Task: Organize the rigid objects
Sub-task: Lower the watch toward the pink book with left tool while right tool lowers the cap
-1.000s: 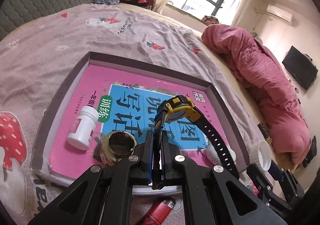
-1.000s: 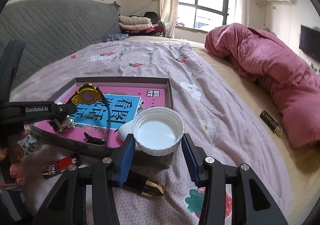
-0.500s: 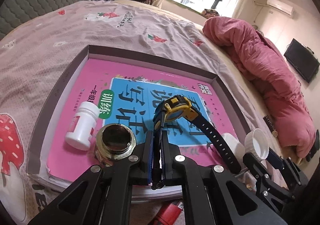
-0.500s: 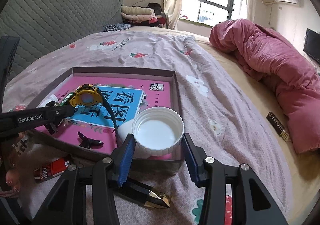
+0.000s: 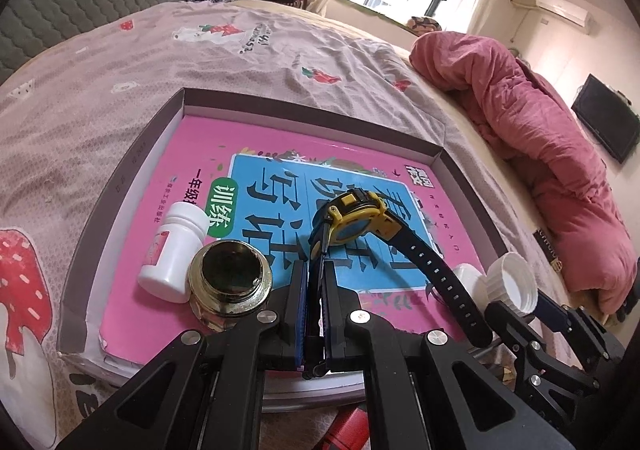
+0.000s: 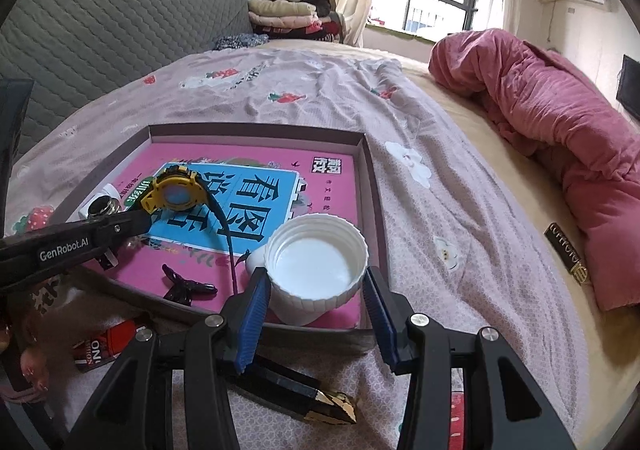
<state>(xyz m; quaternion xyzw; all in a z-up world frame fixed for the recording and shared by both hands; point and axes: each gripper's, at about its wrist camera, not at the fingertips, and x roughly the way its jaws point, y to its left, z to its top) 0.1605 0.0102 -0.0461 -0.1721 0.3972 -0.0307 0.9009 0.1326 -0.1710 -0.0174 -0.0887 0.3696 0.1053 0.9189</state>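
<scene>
Clamping a yellow-and-black wristwatch (image 5: 354, 223) by its strap, the left claw (image 5: 314, 282) hovers over the shallow cardboard tray (image 5: 132, 165); the right claw (image 6: 316, 292) grips a white ribbed plastic cap (image 6: 316, 254).

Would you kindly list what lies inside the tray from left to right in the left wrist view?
White plastic pill bottle → round brass fitting → yellow and black wristwatch → ribbed white plastic cap, held by the right gripper.

Glossy brass fitting (image 5: 230, 282) left of the left tongs (image 5: 314, 306); ribbed white plastic cap (image 6: 316, 264) between the right tongs (image 6: 316, 314); matt rubbery watch strap (image 5: 444, 282); soft cloth bedspread (image 6: 460, 217).
</scene>
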